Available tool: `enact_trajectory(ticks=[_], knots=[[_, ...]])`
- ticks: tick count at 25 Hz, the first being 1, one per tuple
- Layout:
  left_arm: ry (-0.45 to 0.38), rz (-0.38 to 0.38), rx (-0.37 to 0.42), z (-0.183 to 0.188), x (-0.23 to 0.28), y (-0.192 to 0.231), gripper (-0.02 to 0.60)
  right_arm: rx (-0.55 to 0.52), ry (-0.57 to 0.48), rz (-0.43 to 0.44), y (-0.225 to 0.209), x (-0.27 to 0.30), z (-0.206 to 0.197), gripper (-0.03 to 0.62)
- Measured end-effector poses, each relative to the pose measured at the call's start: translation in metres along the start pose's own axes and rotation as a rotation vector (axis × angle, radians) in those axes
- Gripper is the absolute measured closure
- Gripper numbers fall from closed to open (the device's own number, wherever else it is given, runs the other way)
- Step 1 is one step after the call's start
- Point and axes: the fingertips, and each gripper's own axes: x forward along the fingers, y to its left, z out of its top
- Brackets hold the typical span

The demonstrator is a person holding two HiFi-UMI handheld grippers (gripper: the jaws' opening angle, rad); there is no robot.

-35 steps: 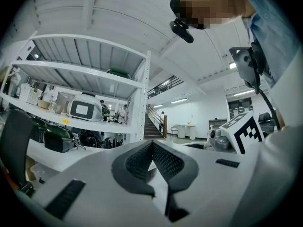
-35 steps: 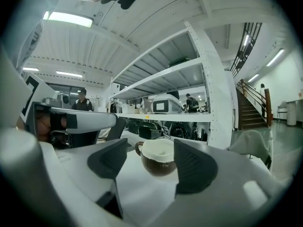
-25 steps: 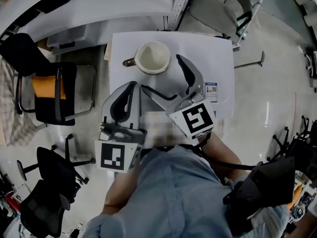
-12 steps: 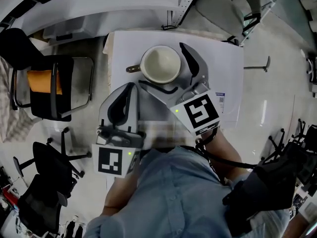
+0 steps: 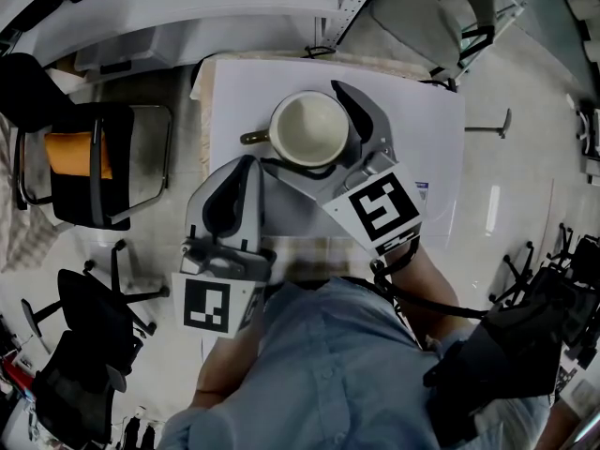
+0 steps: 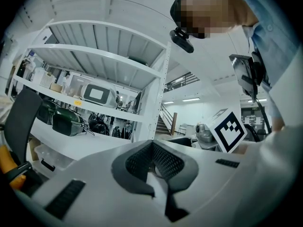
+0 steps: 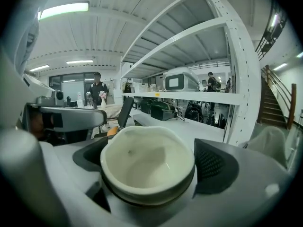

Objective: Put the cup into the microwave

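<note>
A cream cup (image 5: 309,127) with a dark handle on its left stands on the white table (image 5: 412,129). My right gripper (image 5: 305,125) straddles it with its jaws wide, one finger (image 5: 364,120) at the cup's right and the other under its near side. In the right gripper view the cup (image 7: 147,162) fills the gap between the dark pads (image 7: 215,167), with a thin slit left at the right pad. My left gripper (image 5: 246,167) hovers shut and empty, near and left of the cup. A white microwave-like box (image 7: 177,82) sits on a far shelf.
Black office chairs (image 5: 94,162) stand left of the table, one with an orange cushion. A white shelf rack (image 5: 187,7) runs behind the table, its post (image 7: 239,93) at the right in the right gripper view. People stand far back in the hall.
The right gripper has pushed forward, so the cup now sits deeper between its jaws. The left gripper has hardly shifted.
</note>
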Motion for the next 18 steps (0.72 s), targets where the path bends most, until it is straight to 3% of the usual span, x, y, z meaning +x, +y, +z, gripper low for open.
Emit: enact_trajectory(ticks=[18], knots=[[-0.009,-0.003,-0.016,0.0013,-0.0021,0.0064,0.577,-0.017,0.047,0.043,0.0020,0.0071,-0.0040,0.055]])
